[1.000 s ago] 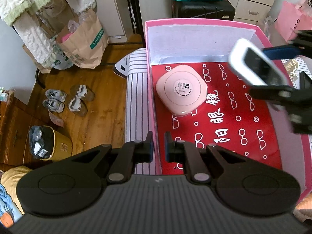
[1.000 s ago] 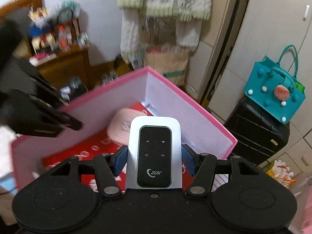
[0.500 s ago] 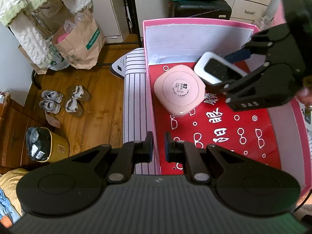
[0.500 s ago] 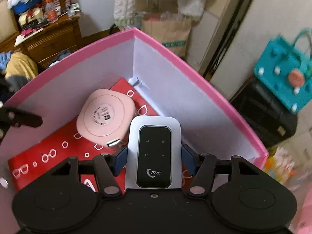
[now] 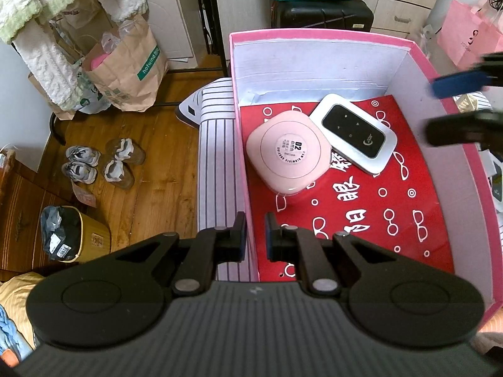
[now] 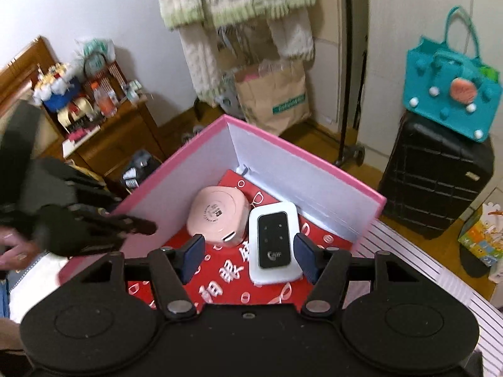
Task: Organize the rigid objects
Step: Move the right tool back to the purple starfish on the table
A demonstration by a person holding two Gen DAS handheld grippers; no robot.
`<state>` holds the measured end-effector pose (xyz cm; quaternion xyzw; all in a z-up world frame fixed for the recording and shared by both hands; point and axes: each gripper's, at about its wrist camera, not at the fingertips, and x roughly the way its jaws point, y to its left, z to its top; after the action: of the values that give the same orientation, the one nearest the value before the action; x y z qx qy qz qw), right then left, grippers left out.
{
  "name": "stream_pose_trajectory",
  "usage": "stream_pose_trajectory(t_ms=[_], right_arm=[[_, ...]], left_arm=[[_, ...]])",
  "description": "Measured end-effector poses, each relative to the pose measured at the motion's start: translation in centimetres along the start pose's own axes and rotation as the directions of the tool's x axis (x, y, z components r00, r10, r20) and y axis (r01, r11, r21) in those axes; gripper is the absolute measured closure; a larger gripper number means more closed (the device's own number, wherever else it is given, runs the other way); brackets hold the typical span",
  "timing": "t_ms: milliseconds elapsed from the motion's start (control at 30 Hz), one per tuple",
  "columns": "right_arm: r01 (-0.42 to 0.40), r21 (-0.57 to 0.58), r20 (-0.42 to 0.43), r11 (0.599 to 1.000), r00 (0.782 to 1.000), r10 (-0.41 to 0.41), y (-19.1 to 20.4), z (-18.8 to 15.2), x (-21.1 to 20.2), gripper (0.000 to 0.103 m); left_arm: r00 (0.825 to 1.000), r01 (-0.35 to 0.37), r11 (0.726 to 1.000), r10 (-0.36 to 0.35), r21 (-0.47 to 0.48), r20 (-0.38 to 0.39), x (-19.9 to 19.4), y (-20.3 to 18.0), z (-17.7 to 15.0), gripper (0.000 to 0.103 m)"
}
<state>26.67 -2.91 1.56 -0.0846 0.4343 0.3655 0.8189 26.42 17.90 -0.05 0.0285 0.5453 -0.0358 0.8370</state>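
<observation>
A pink box (image 5: 314, 33) with a red patterned floor stands on a striped bed. Inside, a round pink case (image 5: 287, 152) lies beside a white pocket device with a black face (image 5: 353, 133), the two touching at one edge. My left gripper (image 5: 253, 235) is shut on the box's left wall. My right gripper (image 6: 248, 251) hangs open above the box, with the white device (image 6: 273, 242) lying free below it on the box floor next to the pink case (image 6: 217, 216). In the left wrist view the right gripper (image 5: 452, 108) sits blurred over the box's right rim.
The striped bed cover (image 5: 217, 157) runs along the box's left side. On the wooden floor beyond are shoes (image 5: 103, 163), a yellow bin (image 5: 72, 235) and a paper bag (image 5: 129, 69). A black suitcase (image 6: 437, 185) carries a teal bag (image 6: 452, 94). A cluttered wooden dresser (image 6: 103, 138) stands at the left.
The right gripper brought the white device down into the box, let go of it beside the pink case and drew back up and away. The left gripper stayed put.
</observation>
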Motion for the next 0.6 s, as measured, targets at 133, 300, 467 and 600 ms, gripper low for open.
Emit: stream_pose_trajectory(t_ms=[133, 300, 467, 600], right_arm=[[0.029, 0.029, 0.042, 0.999, 0.999, -0.030, -0.3, -2.3, -3.9, 0.035], [0.075, 0.095, 0.062, 0.993, 0.995, -0.082, -1.6, -6.7, -7.6, 0.035], [0.130, 0.154, 0.029, 0.979, 0.990, -0.137, -2.5, -11.5, -9.4, 0.035], [0.149, 0.190, -0.007, 0.970, 0.989, -0.151, -3.0, -15.1, -9.7, 0.035]], left_arm=[[1.000, 0.000, 1.000, 0.000, 0.001, 0.003, 0.0, 0.0, -0.1, 0.093], [1.000, 0.001, 1.000, -0.001, -0.002, 0.008, -0.1, 0.1, -0.1, 0.093], [1.000, 0.000, 1.000, 0.000, -0.006, 0.012, -0.1, 0.1, 0.0, 0.093], [1.000, -0.005, 1.000, 0.006, -0.005, 0.022, -0.1, 0.1, 0.0, 0.093]])
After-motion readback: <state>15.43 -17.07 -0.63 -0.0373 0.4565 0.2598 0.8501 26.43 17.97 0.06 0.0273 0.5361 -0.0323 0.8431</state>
